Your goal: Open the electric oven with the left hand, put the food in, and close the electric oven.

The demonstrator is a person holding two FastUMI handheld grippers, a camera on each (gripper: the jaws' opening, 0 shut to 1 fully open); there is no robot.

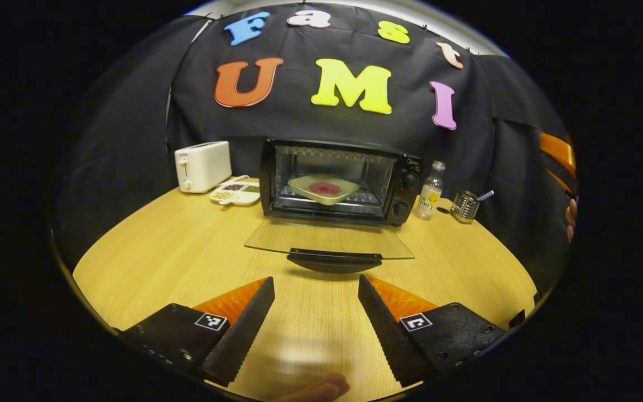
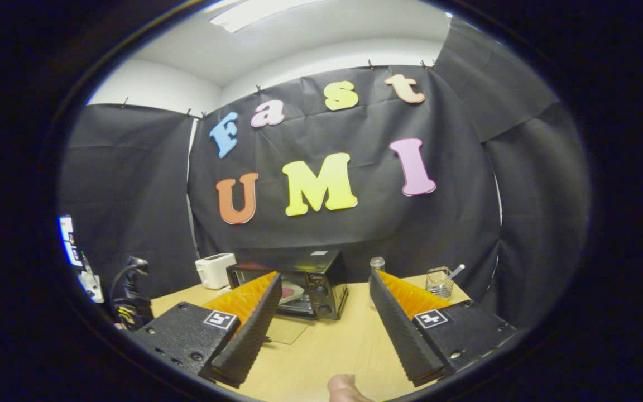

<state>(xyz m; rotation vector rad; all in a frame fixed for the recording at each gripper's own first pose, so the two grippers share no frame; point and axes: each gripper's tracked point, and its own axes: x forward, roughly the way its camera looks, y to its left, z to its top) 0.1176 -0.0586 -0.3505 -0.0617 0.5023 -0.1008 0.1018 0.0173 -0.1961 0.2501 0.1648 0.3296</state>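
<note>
The black electric oven [image 1: 405,184] stands at the back of the wooden table with its glass door [image 1: 327,239] folded down flat and the dark handle [image 1: 334,258] at the door's front edge. Inside on the rack sits a pale square plate [image 1: 324,188] with red food on it. My left gripper [image 1: 316,293] is open, low over the table just in front of the door handle, holding nothing. My right gripper [image 2: 326,290] is open and empty, raised and farther back; the oven [image 2: 327,279] shows between its fingers. The right gripper's orange part [image 1: 558,153] appears at the right edge.
A white toaster [image 1: 202,166] and a divided snack dish [image 1: 236,193] sit left of the oven. A small bottle [image 1: 430,192] and a wire utensil holder [image 1: 465,205] stand to its right. A fingertip [image 2: 346,387] shows at the bottom edge. Bare tabletop [image 1: 187,262] lies in front.
</note>
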